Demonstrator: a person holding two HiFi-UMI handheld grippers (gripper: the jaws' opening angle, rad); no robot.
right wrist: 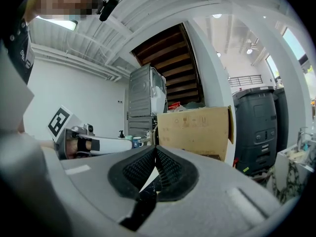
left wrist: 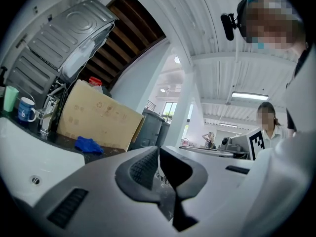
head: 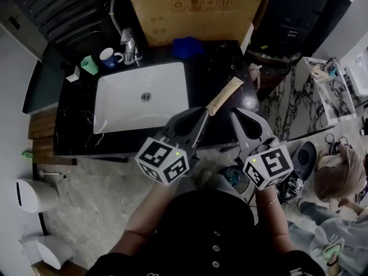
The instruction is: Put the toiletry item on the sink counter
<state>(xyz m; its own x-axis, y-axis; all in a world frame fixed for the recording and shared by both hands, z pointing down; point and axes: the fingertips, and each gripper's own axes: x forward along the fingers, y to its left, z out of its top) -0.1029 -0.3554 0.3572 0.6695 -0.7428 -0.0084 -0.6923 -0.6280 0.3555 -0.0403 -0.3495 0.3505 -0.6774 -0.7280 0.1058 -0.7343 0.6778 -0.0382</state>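
Observation:
The toiletry item, a tan tube, lies slantwise on the black sink counter, just right of the white basin and near the front edge. My left gripper hovers at the counter's front with its tip over the tube's near end. Its jaws are shut, and the left gripper view shows nothing between them. My right gripper is close beside it on the right, also shut and empty in the right gripper view. Neither gripper view shows the tube clearly.
A cardboard box stands at the back of the counter with a blue cloth in front of it. A faucet, a blue mug and a green cup sit at the back left. Another person crouches at the right.

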